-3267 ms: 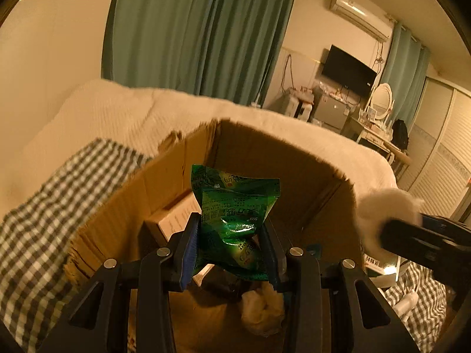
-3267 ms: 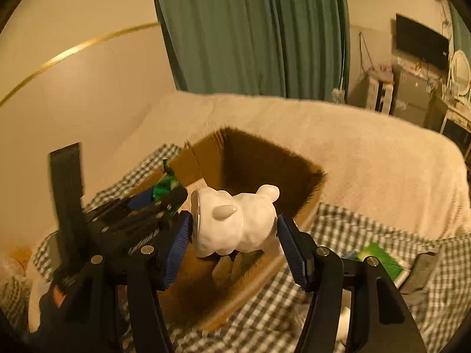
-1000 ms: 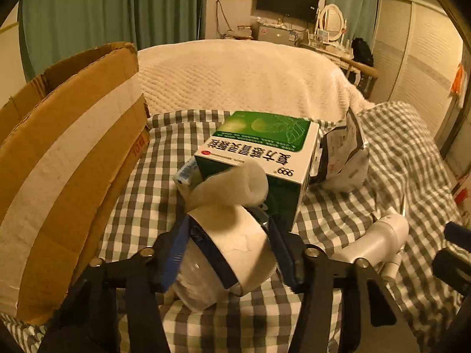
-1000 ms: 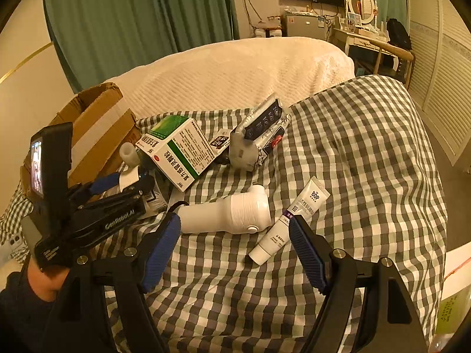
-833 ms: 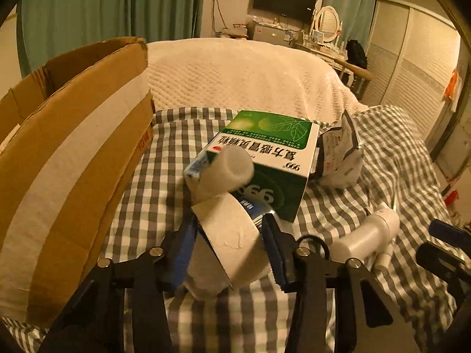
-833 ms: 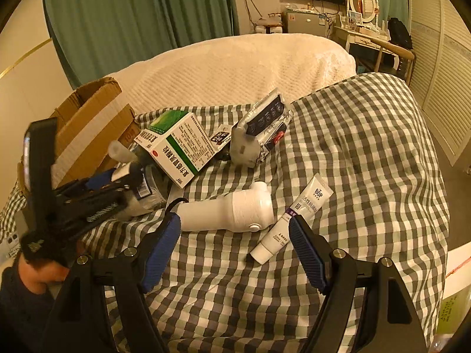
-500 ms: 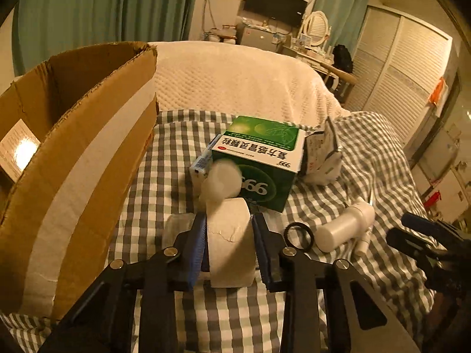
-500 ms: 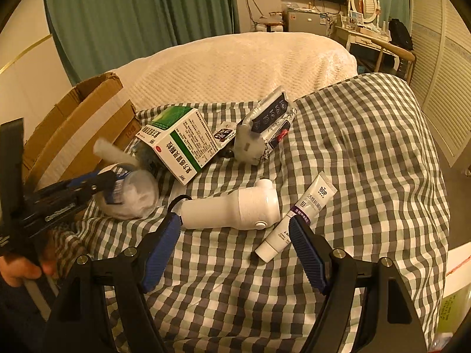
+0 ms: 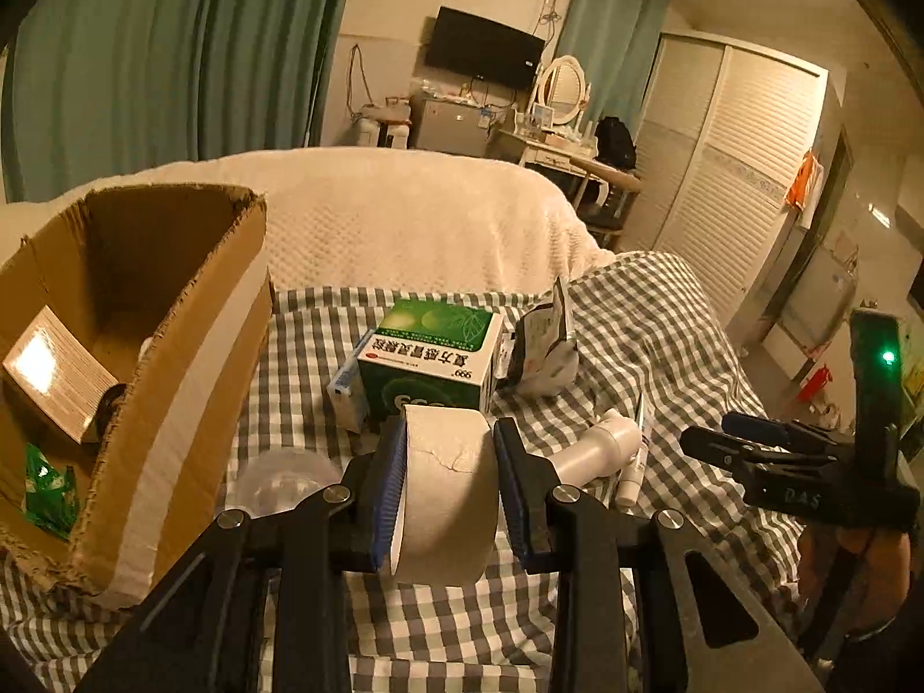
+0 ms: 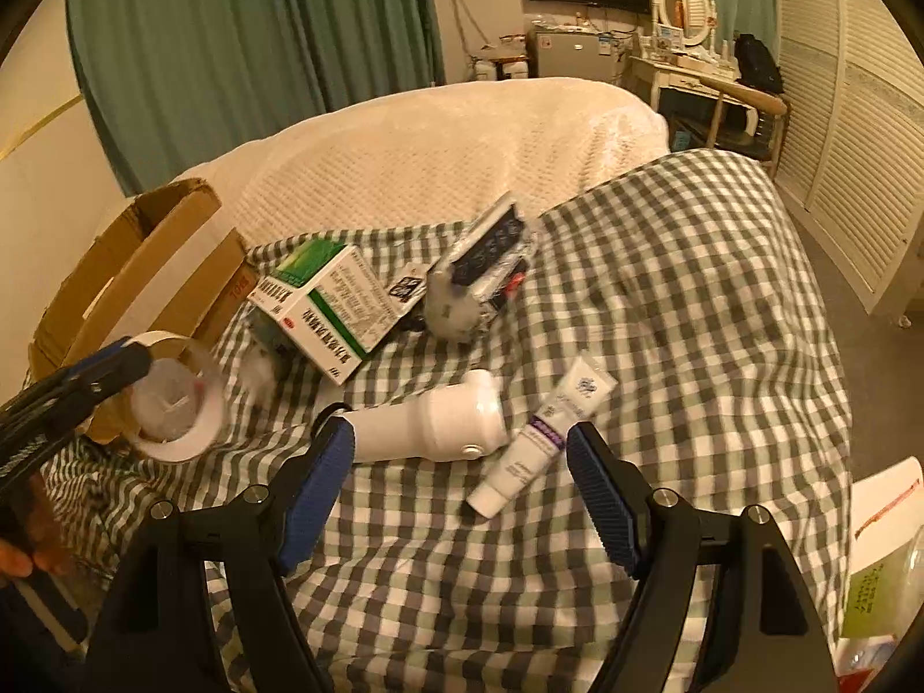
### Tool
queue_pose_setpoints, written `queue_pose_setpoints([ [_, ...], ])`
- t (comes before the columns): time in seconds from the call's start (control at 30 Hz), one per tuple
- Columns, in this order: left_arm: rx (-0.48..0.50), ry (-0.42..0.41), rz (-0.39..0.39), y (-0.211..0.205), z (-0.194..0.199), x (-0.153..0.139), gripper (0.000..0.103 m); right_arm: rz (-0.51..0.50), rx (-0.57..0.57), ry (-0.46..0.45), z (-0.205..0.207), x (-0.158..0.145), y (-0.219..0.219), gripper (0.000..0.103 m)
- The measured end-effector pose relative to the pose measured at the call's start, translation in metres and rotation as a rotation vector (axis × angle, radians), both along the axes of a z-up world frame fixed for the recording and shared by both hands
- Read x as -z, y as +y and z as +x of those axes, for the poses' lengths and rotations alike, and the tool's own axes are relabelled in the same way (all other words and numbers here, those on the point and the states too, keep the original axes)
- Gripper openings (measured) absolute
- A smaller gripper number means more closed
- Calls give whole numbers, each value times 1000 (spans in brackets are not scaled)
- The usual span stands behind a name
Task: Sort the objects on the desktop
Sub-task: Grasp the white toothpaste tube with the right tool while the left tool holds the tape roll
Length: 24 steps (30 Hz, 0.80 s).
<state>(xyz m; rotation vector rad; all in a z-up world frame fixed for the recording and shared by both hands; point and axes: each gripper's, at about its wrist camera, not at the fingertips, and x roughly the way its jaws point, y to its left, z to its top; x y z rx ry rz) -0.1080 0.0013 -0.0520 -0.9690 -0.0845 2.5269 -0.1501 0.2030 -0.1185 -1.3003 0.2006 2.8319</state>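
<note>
My left gripper [image 9: 447, 488] is shut on a white tape roll [image 9: 447, 491] and holds it above the checked cloth, to the right of the open cardboard box [image 9: 190, 358]. The roll also shows in the right wrist view [image 10: 173, 401], held next to the box [image 10: 144, 265]. My right gripper [image 10: 459, 488] is open and empty above a white bottle [image 10: 439, 424] and a white tube [image 10: 543, 430]. A green and white medicine box [image 10: 326, 306] and a grey pouch [image 10: 479, 268] lie further back.
The cardboard box holds a green packet [image 9: 49, 482] and a paper label [image 9: 49, 372]. A clear round lid [image 9: 283, 479] lies beside the box. The checked cloth [image 10: 693, 312] covers a bed with a cream blanket [image 10: 450, 144] behind. My right gripper shows at the right of the left wrist view [image 9: 745, 444].
My left gripper has lifted the tape roll off the cloth and drawn back toward the box. My right gripper has stayed open over the bottle and tube.
</note>
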Motion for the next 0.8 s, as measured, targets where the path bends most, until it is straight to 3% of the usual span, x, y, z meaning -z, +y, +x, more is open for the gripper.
queue_pose_setpoints([
  [0.2, -9, 9, 0, 1, -1, 4, 31, 31, 21, -74, 0, 18, 5, 76],
  [0.43, -25, -32, 3, -7, -14, 32, 31, 47, 56, -151, -15, 47, 4, 75],
  [0.7, -24, -64, 22, -14, -22, 48, 31, 28, 80, -243, -49, 77, 6, 50],
  [0.8, -21, -66, 31, -15, -22, 49, 31, 25, 93, -258, -56, 84, 7, 46],
])
